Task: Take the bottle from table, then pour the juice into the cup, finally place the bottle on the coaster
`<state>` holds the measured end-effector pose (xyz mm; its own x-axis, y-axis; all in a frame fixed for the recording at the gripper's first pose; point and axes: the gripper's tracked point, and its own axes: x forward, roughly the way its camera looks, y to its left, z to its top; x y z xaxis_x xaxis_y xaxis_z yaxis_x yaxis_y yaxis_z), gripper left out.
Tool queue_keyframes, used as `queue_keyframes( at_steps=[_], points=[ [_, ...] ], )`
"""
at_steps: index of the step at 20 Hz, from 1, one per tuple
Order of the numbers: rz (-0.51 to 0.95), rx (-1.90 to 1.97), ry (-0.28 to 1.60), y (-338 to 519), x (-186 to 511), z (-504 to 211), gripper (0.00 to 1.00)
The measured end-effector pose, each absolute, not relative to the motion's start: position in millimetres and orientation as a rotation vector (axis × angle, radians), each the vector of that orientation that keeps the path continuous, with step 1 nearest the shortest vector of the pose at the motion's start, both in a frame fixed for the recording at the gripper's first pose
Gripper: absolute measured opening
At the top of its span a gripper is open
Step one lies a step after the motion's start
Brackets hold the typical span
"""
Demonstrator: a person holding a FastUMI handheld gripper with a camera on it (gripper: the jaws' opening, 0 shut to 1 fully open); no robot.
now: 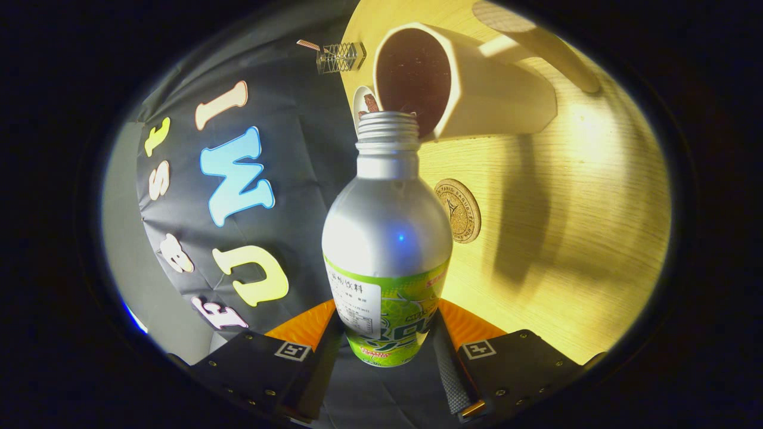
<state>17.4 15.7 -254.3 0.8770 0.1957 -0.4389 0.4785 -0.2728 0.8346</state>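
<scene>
Right now you have the jaws [386,351] clamped on the bottle [386,238], 1 finger pressing each side of its green-labelled lower body, the black pads [448,369] tight against the label. The bottle is silver above the label, its threaded neck open with no cap on it. You have it tipped over hard, so the desk [584,226] stands like a wall past the bottle's side.

The bottle's mouth sits right at the rim of the cup [471,89], a cream, faceted cup with a dark inside that faces you. Whether mouth and rim touch, you cannot tell from here, and no stream of juice is clear at the lip.

The coaster [458,210], a round cork-coloured disc with a stamped pattern, lies flat on the desk just beside the bottle's shoulder, between the cup and your fingers, with nothing on it.

Beyond the cup, at the desk's far edge against the booth wall, stand a small clear ribbed container [341,57] and a little white dish [363,102] holding something brown. A pale rounded bar [536,42] lies on the desk behind the cup.
</scene>
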Motion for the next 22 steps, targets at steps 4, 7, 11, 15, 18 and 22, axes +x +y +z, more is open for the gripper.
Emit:
queue_keyframes(
  at_steps=[4,7,11,15,18,22],
  points=[
    [-0.297,1.872,0.501,16.6,20.2,-252.1,0.77],
    [-0.299,1.875,0.501,15.4,17.2,-250.8,0.77],
    [-0.309,1.897,0.501,13.5,17.3,-248.9,0.77],
    [-0.303,1.924,0.499,13.2,18.6,-246.2,0.77],
    [-0.309,1.937,0.497,12.3,19.0,-243.4,0.77],
    [-0.309,1.958,0.488,10.1,19.2,-239.8,0.77]
  ],
)
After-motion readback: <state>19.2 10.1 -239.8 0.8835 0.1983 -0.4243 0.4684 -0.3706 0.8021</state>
